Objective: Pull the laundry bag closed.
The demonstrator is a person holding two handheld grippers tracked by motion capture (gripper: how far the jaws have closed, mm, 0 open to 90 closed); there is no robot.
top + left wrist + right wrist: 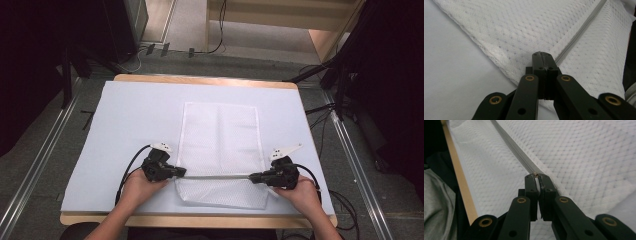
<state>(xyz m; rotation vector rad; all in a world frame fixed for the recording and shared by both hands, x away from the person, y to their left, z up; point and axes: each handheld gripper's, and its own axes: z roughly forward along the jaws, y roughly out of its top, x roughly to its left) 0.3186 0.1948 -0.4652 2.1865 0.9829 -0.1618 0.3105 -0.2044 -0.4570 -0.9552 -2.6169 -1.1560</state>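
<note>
The mesh laundry bag (pixel 220 150) lies flat in the middle of the table, long side running from twelve to six o'clock, and both grippers have hold of it near its six o'clock end. In the left gripper view the two black jaws are clenched together on the bag's edge right where the grey zipper (pixel 579 32) ends, netting bunched up around their tips. In the right gripper view the other pair is pinched on what looks like the zipper's small metal pull, with a sliver of white fabric caught between the pads and the zipper (pixel 511 145) running away from the tips toward eleven o'clock.

Stepping back to the high view, the left gripper (pixel 181 172) sits at the bag's nine o'clock edge and the right gripper (pixel 254 176) at its three o'clock edge, noses pointed at each other, with the zipper (pixel 217 176) drawn in a straight line between them. That seems to be the point of the hold: one side anchors the cloth and keeps the track taut so the pull at the other side can slide without the soft mesh rucking up.

Beyond the hands, the bag rests on a pale sheet (pixel 130 125) spread over the wooden table (pixel 200 79).
</note>
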